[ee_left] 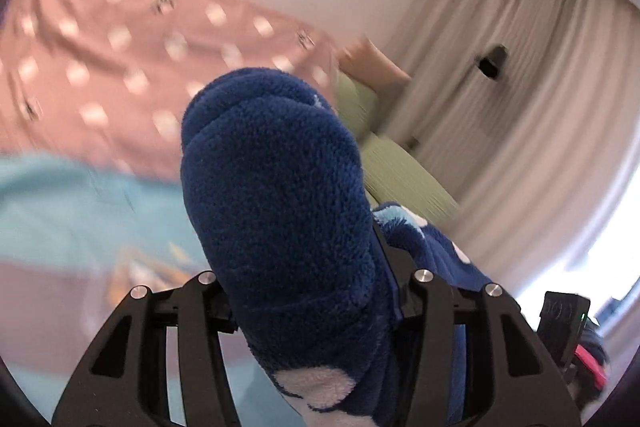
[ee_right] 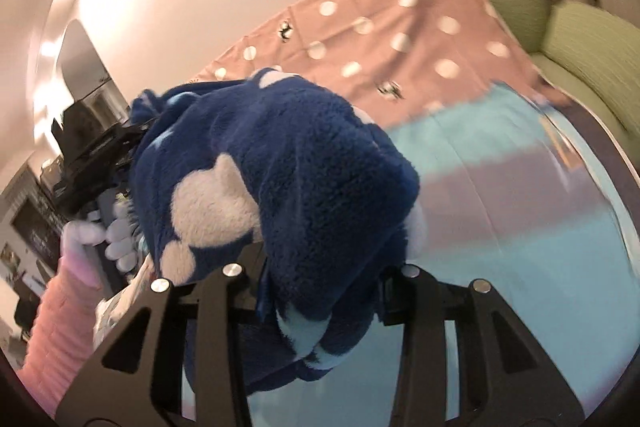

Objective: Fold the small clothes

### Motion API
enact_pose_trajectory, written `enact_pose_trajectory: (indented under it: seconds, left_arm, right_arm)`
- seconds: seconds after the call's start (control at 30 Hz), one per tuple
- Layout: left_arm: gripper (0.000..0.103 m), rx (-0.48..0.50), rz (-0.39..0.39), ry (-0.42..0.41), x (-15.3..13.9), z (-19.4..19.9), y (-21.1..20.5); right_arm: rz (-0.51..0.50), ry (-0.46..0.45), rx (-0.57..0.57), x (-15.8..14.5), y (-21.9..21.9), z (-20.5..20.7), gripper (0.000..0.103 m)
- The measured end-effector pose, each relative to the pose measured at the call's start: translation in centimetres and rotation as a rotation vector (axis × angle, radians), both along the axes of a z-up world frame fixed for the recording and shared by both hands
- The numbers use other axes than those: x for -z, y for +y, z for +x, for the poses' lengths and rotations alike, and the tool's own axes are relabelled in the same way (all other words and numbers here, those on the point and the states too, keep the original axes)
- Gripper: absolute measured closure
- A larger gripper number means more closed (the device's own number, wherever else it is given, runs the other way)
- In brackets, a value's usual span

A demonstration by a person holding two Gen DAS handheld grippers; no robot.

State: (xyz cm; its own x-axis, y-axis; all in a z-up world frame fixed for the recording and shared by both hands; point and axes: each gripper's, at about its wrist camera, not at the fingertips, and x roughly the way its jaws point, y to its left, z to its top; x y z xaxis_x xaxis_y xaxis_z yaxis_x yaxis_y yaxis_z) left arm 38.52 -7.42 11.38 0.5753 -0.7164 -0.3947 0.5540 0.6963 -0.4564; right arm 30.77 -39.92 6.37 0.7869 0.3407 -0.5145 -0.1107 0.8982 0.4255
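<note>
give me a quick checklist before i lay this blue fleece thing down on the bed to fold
1. Left claw grip on the blue fleece garment: ok, fabric bunched between its fingers.
2. Right claw grip on the same garment: ok, fleece fills the gap.
3. Garment lifted off the bed: ok, it hangs above the light blue sheet.
4. Garment spread flat between the claws: not ok, it is bunched in both views.
5. Landing spot on the sheet free: cannot tell, the fleece hides much of it.
6. Pink dotted blanket out of the way: ok, it lies farther back.
</note>
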Motion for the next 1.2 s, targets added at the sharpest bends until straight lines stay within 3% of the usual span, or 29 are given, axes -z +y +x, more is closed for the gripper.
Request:
enact_pose_trajectory:
  seconds: [0.07,0.17,0.23,0.27,0.3,0.33,0.4,0.43,0.47,0.57,0.7,0.77,0.83,0.93,1.1,1.2]
  left_arm:
    - [0.050,-0.074,0.040,-0.059,-1.5,3.9,0.8]
    - [0.048,-0.171,0.061,-0.096,-0.9,8.7,2.3]
    - [0.039,-0.259,0.088,-0.098,1.1,11.6,3.8]
    - [0.029,-0.326,0.141,-0.076,3.2,13.4,4.2]
    - [0.026,-0.388,0.210,-0.031,5.7,15.1,4.6]
    - [0.026,-0.420,0.255,0.019,7.8,15.9,5.1]
    - [0.026,-0.463,0.357,0.203,14.6,17.6,6.5]
    - [0.027,-0.470,0.380,0.226,16.1,17.4,6.8]
    - [0.027,-0.449,0.401,0.229,18.2,16.4,7.3]
    - [0.027,-0.403,0.434,0.182,19.4,13.8,7.7]
    - [0.024,-0.327,0.388,0.085,16.8,7.8,7.2]
    - [0.014,-0.280,0.322,0.043,14.5,4.6,6.7]
    - [0.010,-0.253,0.270,0.016,13.1,1.0,6.7]
    - [0.001,-0.230,0.214,-0.003,10.9,-5.0,6.6]
    - [0.001,-0.340,0.281,0.014,9.0,-13.0,7.3]
    - [0.001,-0.342,0.279,0.023,8.6,-17.0,8.1]
  right_arm:
    - [-0.018,-0.013,-0.019,0.2,0.9,4.2,0.065]
    - [-0.038,-0.017,-0.045,2.5,2.3,11.5,0.061]
    - [-0.096,0.058,0.035,6.1,3.0,15.5,0.041]
    - [-0.124,0.134,0.113,8.8,3.0,16.9,0.042]
    - [-0.098,0.188,0.150,11.3,2.7,17.4,0.053]
    - [-0.056,0.209,0.163,12.7,2.5,17.3,0.056]
    - [0.017,0.203,0.163,14.7,2.3,15.4,0.056]
    - [-0.017,0.178,0.150,14.8,2.8,14.0,0.056]
    - [-0.064,0.155,0.141,14.5,3.3,12.8,0.056]
    - [-0.182,0.081,0.103,12.2,5.2,8.3,0.054]
    - [-0.233,-0.031,0.074,8.2,7.0,1.6,0.033]
    - [-0.253,-0.089,0.081,6.1,8.1,-2.9,0.020]
    - [-0.278,-0.119,0.120,4.9,9.3,-6.6,0.004]
    - [-0.304,-0.149,0.167,3.7,10.5,-11.8,0.002]
    - [-0.234,-0.061,0.187,2.9,11.2,-17.7,0.002]
    - [-0.259,-0.054,0.212,1.9,12.4,-21.2,0.002]
